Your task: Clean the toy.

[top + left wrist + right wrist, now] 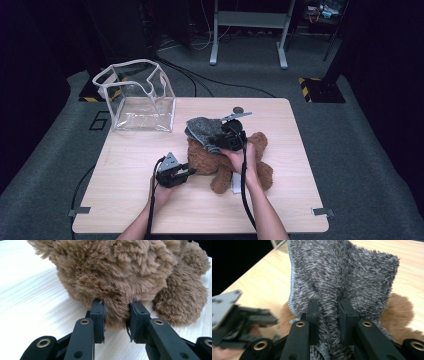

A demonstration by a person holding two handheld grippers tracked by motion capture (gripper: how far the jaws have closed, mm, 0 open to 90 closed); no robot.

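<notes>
Looking down from the high view, we see a brown plush teddy bear (235,160) lying near the middle of the light wooden table (130,170), with a grey fuzzy cloth (204,128) draped over its upper end. A clear plastic bag with white trim (137,97) stands open at the far left corner of the table, well apart from the bear. A small dark round object (238,109) rests on the table beyond the bear; we cannot tell what it is.

The left gripper (187,172) reaches in from the bear's left side, held low over the table. In the left gripper view, we find its jaws pinched on a tuft of the bear's brown fur (116,307) at the lower edge of the body, just above the tabletop (32,297).

The right gripper (225,136) sits over the bear's upper end, where the cloth lies. In the right gripper view, its jaws are clamped on a raised fold of the grey cloth (342,277), which stands up between and above them. The bear's fur (398,307) shows beneath the cloth at the right, and the left gripper (244,317) appears blurred at the lower left.
</notes>
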